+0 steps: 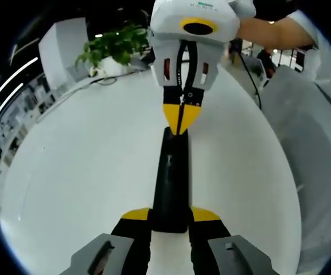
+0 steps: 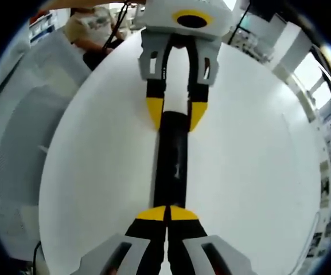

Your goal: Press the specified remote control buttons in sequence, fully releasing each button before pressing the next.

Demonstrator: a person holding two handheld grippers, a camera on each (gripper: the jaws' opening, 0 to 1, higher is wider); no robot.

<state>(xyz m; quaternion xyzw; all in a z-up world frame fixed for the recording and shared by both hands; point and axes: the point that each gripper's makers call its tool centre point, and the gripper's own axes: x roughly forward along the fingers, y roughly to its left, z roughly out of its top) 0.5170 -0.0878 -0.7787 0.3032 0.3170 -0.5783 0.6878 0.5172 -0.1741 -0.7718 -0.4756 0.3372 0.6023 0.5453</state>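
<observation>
The black remote control point(image 1: 171, 180) lies flat on the white bench point(image 1: 85, 172). It looks rigid, light and smooth, apt to slide; best steadied by its long edges. The left gripper point(image 1: 171, 220) clamps its near end. The right gripper point(image 2: 166, 215), jaws closed together, tips the far end.

Your remote point(image 1: 171, 189) looks like black plastic with a glossy face that catches pale reflections along its length. Under it, the tabletop point(image 1: 85, 172) is smooth, matt white right out to its edges. Your grippers wear smooth white plastic shells, with yellow tips point(image 2: 166, 213) of flat, unshiny finish.
</observation>
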